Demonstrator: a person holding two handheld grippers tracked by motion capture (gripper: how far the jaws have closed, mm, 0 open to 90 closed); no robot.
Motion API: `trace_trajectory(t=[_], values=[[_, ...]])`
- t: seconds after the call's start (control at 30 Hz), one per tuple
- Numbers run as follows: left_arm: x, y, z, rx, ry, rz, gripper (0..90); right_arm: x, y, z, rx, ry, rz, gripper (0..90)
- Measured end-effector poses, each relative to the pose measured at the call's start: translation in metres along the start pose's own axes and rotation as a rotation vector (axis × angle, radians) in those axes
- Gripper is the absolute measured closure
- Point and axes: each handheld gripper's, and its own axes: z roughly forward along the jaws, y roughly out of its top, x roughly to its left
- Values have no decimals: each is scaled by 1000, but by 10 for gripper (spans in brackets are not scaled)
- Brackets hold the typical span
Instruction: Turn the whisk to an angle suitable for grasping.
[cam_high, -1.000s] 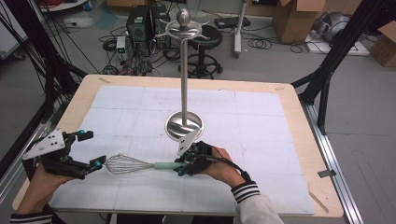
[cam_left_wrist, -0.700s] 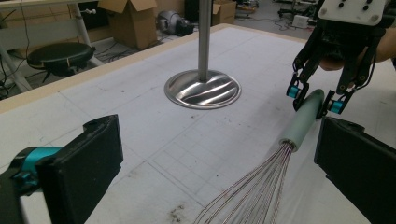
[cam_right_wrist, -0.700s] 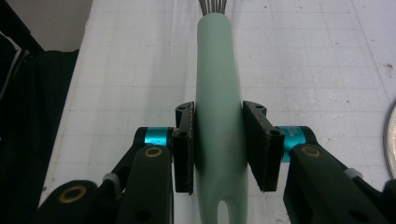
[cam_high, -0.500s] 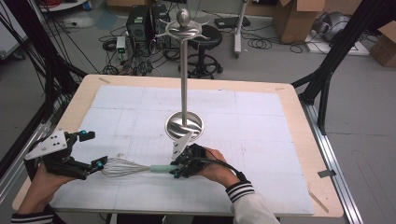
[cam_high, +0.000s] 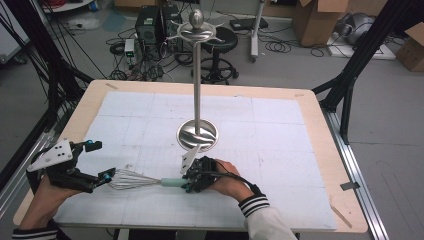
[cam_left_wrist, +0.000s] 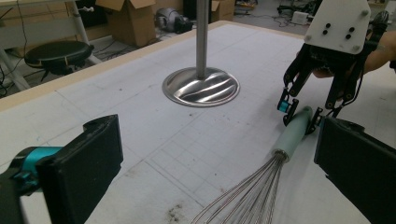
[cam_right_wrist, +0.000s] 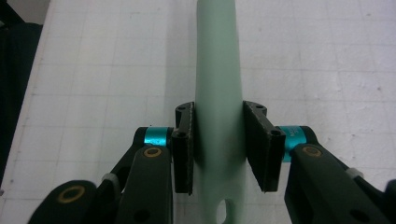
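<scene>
A whisk with a mint-green handle and a wire head lies level and low over the white mat. My right gripper is shut on the handle; in the right gripper view its pads press both sides of it. The left gripper view shows that same gripper astride the handle's end. My left gripper stands open at the front left. Its jaws are wide apart, and the wire head reaches in between them without touching.
A tall metal stand rises from a round ribbed base at the mat's middle, just behind the right gripper. The wooden table edge frames the mat. Boxes, cables and a stool stand on the floor beyond.
The right gripper has sunk a little toward the mat with the whisk. The wire head has come slightly closer to the left gripper, which stayed where it was.
</scene>
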Motion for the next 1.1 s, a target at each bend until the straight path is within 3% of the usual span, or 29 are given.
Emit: trace_trajectory(t=[0.23,0.27,0.37,0.43,0.47,0.5,0.53,0.63,0.67,0.7,0.73,0.87,0.93,1.1], values=[[1,0,2,-1,1,-3,17,0,0,1,7,-4,-2,621],[1,0,2,-1,1,-4,17,0,0,-1,-17,-20,9,541],[1,0,2,1,0,-2,17,0,0,-5,-34,-32,18,471],[1,0,1,1,0,-1,17,0,-1,-9,-62,-33,36,370],[1,0,1,1,2,-1,17,0,-1,-15,-100,-34,54,267],[1,0,1,1,0,1,17,0,-1,-15,-100,-34,54,267],[1,0,1,2,0,2,17,0,-2,-19,-126,-40,71,191],[1,0,1,1,2,0,17,-1,-5,-31,-204,-86,123,61],[1,0,1,2,3,1,17,-1,-9,-41,-265,-145,165,2],[1,0,1,2,3,1,17,-1,-9,-41,-265,-145,165,2],[1,0,1,2,5,0,17,-2,-14,-51,-329,-165,205,2],[1,0,0,2,5,-1,17,-2,-22,-67,-376,-197,256,2],[1,0,1,4,4,1,17,-1,-29,-82,-440,-225,266,2],[1,0,1,4,3,1,17,2,-44,-105,-511,-262,279,2]])
